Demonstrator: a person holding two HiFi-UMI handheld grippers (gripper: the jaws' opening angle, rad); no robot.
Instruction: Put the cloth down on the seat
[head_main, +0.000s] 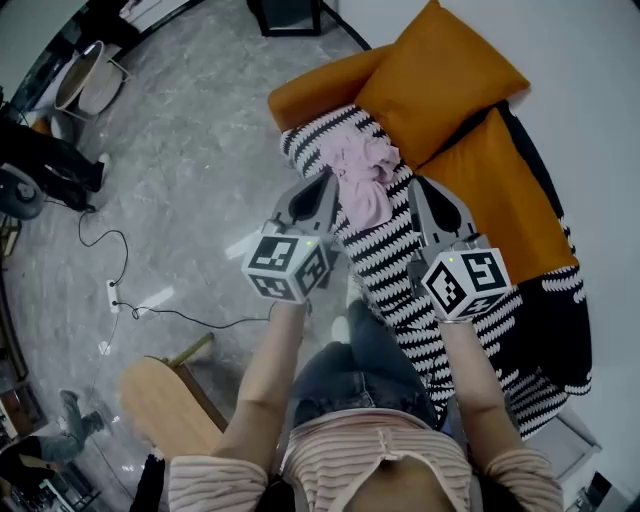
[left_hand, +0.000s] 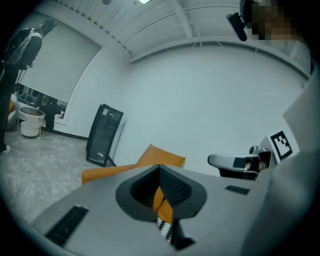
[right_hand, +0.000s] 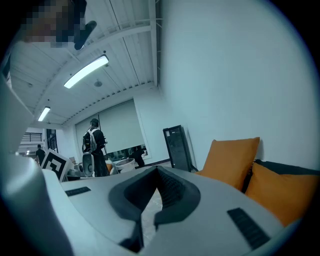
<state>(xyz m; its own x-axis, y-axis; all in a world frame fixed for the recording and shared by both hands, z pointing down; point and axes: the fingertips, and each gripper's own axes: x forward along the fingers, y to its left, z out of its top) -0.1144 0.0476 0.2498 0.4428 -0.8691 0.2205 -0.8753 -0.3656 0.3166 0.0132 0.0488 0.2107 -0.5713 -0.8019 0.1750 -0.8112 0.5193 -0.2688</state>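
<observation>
A crumpled pink cloth (head_main: 362, 175) lies on the sofa seat (head_main: 400, 275), which has a black-and-white striped cover. My left gripper (head_main: 327, 178) hangs just left of the cloth, above the seat's front edge, jaws shut with nothing between them. My right gripper (head_main: 413, 186) hangs just right of the cloth, also shut and empty. Neither touches the cloth. In the left gripper view the shut jaws (left_hand: 159, 169) point over an orange cushion (left_hand: 161, 156), and the right gripper (left_hand: 212, 160) shows at the right. The right gripper view shows its jaws (right_hand: 157, 171) closed at the tip.
Two orange cushions (head_main: 440, 75) (head_main: 495, 195) lean against the sofa back, and an orange bolster (head_main: 310, 90) lies at the far end. A wooden stool (head_main: 165, 395) and a power strip with cable (head_main: 112, 293) are on the grey floor. A person (right_hand: 93, 147) stands far off.
</observation>
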